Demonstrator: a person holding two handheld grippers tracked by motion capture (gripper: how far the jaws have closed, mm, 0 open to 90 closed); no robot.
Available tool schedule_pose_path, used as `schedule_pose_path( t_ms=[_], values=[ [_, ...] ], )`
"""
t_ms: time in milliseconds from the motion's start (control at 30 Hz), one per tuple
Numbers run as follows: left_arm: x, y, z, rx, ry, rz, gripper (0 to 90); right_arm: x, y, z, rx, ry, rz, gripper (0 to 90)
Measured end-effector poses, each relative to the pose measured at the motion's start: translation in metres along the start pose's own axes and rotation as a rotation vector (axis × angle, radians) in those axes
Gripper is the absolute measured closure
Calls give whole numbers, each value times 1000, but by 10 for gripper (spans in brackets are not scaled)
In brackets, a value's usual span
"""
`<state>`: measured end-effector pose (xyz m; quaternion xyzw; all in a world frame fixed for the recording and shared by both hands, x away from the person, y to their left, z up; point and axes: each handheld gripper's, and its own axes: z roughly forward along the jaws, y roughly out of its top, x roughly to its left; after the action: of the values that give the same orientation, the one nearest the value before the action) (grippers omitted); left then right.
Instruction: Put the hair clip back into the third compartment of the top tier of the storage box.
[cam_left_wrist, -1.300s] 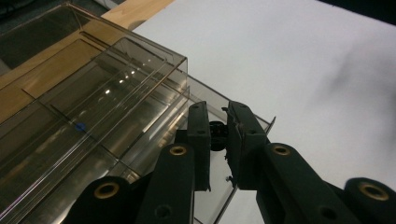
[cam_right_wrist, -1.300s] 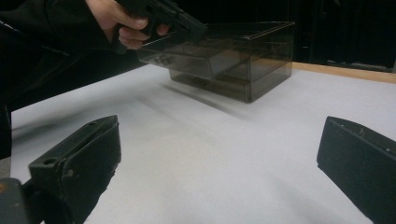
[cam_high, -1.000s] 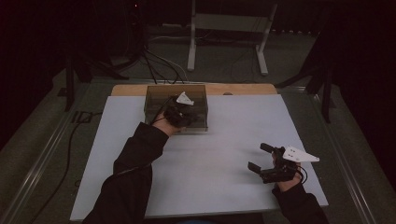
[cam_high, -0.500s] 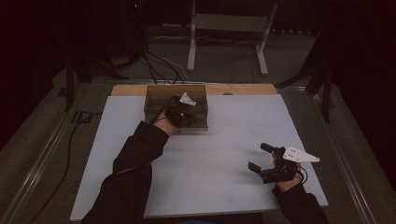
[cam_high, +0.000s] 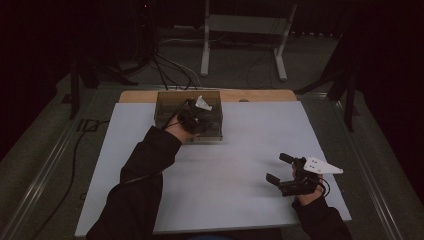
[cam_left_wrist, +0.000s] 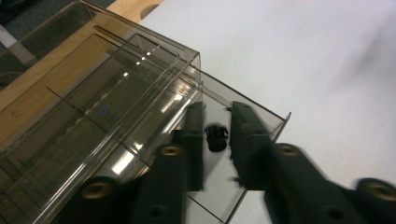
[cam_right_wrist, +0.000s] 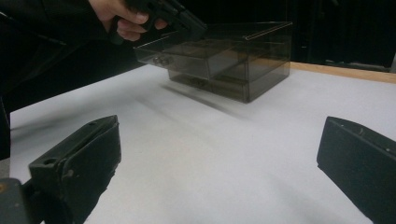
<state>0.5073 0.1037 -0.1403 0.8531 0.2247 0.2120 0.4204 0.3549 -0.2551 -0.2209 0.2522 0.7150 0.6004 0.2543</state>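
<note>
A smoky clear drawer box (cam_high: 170, 102) stands at the table's far middle, with its upper drawer (cam_left_wrist: 261, 112) pulled out. My left gripper (cam_high: 205, 124) reaches down into that drawer. In the left gripper view its jaws (cam_left_wrist: 218, 112) stand narrow, with a small black ribbed piece (cam_left_wrist: 215, 137) pinched between them over the drawer floor. In the right gripper view the box (cam_right_wrist: 261, 51) shows far off, with the left hand above it. My right gripper (cam_high: 281, 169) rests near the front right of the table, wide open with nothing in it (cam_right_wrist: 219, 172).
A white sheet (cam_high: 240, 150) covers the table, and a strip of bare wood (cam_high: 265, 95) shows along the far edge. Metal stand legs (cam_high: 205, 60) and cables (cam_high: 165, 70) lie on the floor beyond. The box also has a lower drawer (cam_right_wrist: 210, 84).
The left gripper has edged slightly farther over the open drawer. The right gripper has stayed where it was.
</note>
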Motion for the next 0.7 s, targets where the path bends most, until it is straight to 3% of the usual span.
schedule_pose_path(
  t_ms=[133, 267, 700],
  values=[
    [0, 2, -2, -11, 29, -16, 622, 0, 0, 0, 0, 0, 1, 0],
    [-1, 4, -4, -23, 49, -22, 539, 0, 0, 0, 0, -1, 1, 0],
    [0, 1, -14, -73, 34, -54, 322, 0, 0, 0, 1, 0, 5, 0]
  ],
)
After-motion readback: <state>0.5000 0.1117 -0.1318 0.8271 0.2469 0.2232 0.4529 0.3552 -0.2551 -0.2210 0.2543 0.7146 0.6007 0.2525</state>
